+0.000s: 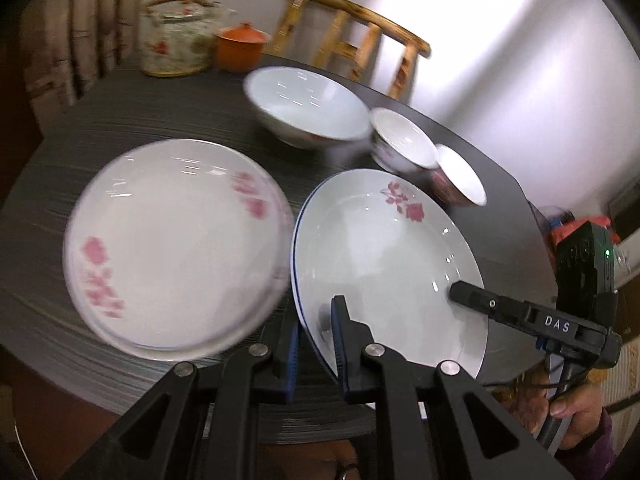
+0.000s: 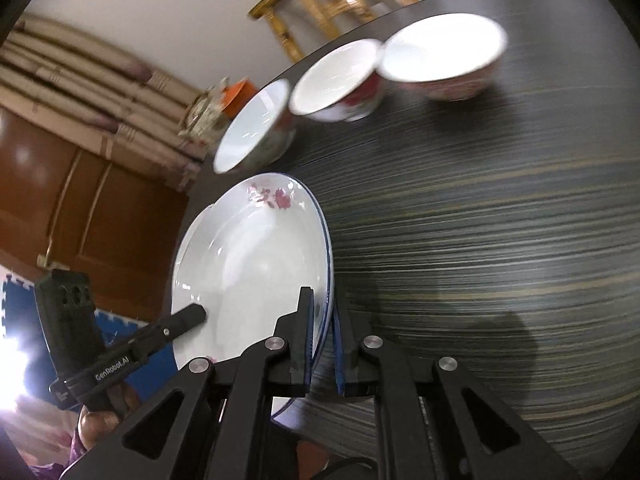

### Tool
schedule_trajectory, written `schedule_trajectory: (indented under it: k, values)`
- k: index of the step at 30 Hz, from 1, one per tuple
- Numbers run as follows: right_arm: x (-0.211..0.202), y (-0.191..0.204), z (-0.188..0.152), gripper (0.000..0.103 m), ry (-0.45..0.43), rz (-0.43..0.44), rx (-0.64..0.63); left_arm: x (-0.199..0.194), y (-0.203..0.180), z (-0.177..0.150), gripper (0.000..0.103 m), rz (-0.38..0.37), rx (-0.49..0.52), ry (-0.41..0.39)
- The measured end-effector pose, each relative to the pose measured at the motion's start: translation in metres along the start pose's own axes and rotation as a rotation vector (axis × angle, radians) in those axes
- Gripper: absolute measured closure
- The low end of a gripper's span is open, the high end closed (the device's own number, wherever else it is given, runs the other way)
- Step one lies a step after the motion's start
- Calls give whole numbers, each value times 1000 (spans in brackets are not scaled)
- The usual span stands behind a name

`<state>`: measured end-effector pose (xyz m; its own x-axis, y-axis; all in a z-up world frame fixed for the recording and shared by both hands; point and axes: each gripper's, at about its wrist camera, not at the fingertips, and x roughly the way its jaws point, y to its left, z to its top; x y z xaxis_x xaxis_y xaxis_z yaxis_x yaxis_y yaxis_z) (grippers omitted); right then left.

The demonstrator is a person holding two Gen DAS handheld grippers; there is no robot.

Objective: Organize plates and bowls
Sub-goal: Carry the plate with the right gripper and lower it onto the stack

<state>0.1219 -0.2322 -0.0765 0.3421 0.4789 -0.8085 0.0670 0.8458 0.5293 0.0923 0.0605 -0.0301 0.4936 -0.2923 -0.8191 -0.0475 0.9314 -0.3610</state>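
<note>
Both tools share one load, so the step in hand looks like carrying the white rose-printed, blue-rimmed plate (image 1: 384, 256) across to the other plate for stacking. To do it well, keep both grips at one height and move them together so the rim cannot twist out of either; bring it over level, then lower it squarely rather than sliding edge-first.

In the left wrist view, going left to right: the second white plate with pink flowers (image 1: 176, 248) lies flat on the dark striped tabletop (image 1: 120, 128) at centre left, blurred. Just right of it is the held plate, tilted and apparently clear of the tabletop. The left tool (image 1: 316, 344), bottom centre, is clamped on its near left rim, one pad above and one beneath. At the lower right, the right tool (image 1: 460, 292) reaches in over the opposite rim. Three white bowls run along the upper right: a large one (image 1: 308, 108), a medium one (image 1: 404, 140) and a small one (image 1: 460, 176).

In the right wrist view the left tool (image 2: 196, 314) enters from the lower left, the plate fills the centre left, and the right tool (image 2: 322, 332) is closed on its right rim, bottom centre.
</note>
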Motion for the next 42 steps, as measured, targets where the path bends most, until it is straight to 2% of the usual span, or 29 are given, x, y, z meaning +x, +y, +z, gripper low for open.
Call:
schedule_trajectory:
  k: [8,15,24,30,33,35,36,42]
  values:
    - [46,55,6,92,74,13,-68,-19,56,5,89,54,-59,-44]
    - [83,86,11,92,128,0,-104,-23,93,6,89,86,-101,-65]
    - [105,105,15,92,153,-30,-111,-19,111,9,88,97,-138,-70]
    - [109,110,18,92,167,-37,-117,-17,117,10,88,160,-143,-64]
    - [111,113,18,91,173,-34,-119,-22,113,13,86,213,-110,-97]
    - [111,115,19,91,170,-31,-118,-27,110,16,77,253,-82,-122]
    - [112,115,19,90,169,-31,-118,-29,108,17,77,264,-72,-138]
    - [110,120,21,88,162,-35,-124,-36,117,20,77,273,-103,-167]
